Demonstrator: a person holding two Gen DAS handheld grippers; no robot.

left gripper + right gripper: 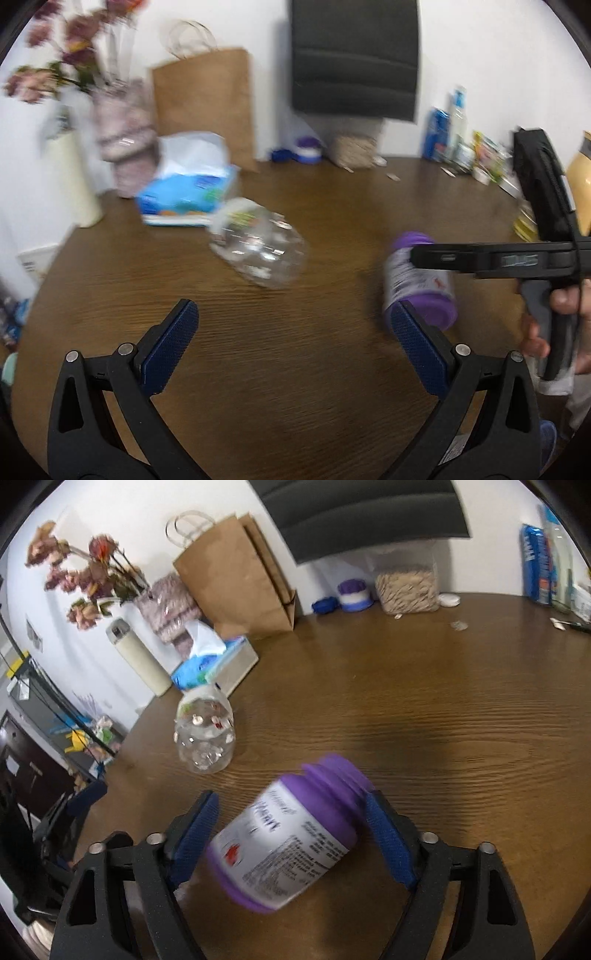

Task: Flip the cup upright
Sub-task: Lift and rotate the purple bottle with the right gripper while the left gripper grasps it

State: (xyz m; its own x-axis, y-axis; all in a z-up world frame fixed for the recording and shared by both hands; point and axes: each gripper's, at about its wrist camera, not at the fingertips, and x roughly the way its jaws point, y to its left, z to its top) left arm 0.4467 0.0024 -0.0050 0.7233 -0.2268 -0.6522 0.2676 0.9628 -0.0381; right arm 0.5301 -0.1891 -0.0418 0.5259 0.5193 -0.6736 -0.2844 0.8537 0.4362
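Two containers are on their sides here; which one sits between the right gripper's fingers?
The purple bottle with the white label sits between the right gripper fingers; the clear plastic cup lies farther off, near the tissue box.

The table (424, 701) is seen as grained brown wood with a soft sheen. The purple cup (291, 834) looks like smooth plastic under a glossy paper label. Textured blue pads (168, 341) are fitted on matt black plastic fingers.

Purple, white-labelled bottle (291, 834); brown wood-grain table (424, 709).
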